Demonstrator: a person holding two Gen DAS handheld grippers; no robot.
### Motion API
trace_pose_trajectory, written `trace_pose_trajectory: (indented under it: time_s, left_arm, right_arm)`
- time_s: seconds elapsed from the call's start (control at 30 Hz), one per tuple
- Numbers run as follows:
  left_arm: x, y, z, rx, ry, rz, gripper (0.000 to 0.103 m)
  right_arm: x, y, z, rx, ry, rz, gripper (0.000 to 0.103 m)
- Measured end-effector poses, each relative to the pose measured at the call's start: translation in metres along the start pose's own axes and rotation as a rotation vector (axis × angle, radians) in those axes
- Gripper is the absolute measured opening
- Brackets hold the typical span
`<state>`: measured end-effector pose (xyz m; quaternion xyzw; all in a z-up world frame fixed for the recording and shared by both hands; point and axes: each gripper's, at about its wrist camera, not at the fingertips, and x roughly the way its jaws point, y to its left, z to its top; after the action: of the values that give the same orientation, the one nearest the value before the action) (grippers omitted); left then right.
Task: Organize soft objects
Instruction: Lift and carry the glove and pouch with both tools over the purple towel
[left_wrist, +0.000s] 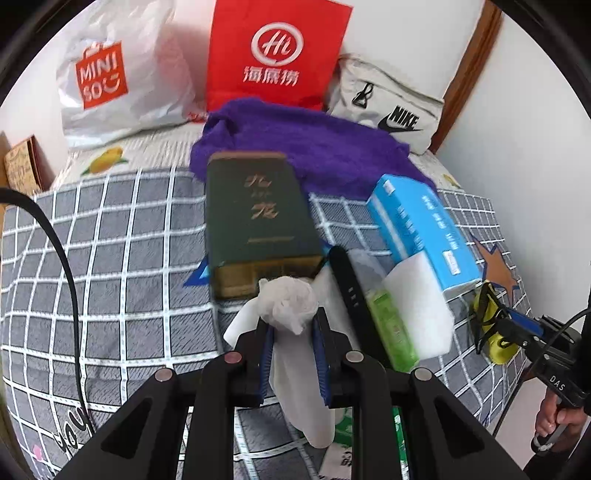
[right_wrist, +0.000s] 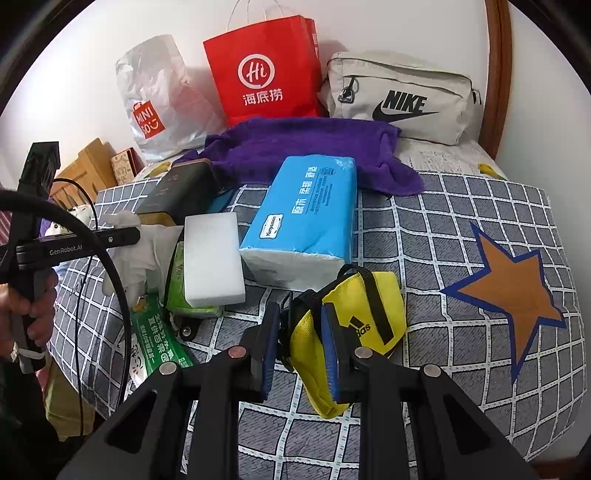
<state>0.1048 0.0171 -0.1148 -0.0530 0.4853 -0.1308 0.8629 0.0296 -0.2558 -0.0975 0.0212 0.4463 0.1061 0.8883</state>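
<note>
My left gripper is shut on a white cloth and holds it above the checked bedspread, in front of a dark green box. My right gripper is shut on a yellow Adidas pouch at the bed's near edge; it also shows in the left wrist view. A purple towel lies at the back. A blue tissue pack, a white sponge block and a green tissue packet lie together in the middle.
A white Miniso bag, a red paper bag and a grey Nike bag stand against the wall. A green flat packet lies at the near left edge. Wooden boxes sit beyond the bed's left side.
</note>
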Motion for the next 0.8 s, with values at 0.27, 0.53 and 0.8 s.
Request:
trace_pose_trajectory:
  time_s: [0.27,0.53,0.8]
  left_arm:
    - [0.007,0.011,0.006,-0.025,-0.019,0.043,0.063]
    - [0.019,0.015,0.011,-0.028,0.006,0.024,0.029]
    - [-0.003,0.017,0.012,-0.052,-0.036,-0.006,0.029]
  right_arm:
    - [0.018,0.013,-0.004,-0.047,0.071,-0.03,0.033]
    - [0.042,0.02,-0.011,-0.105,0.118,-0.066,0.025]
    - [0.002,0.01,0.002,-0.058,0.03,-0.041,0.018]
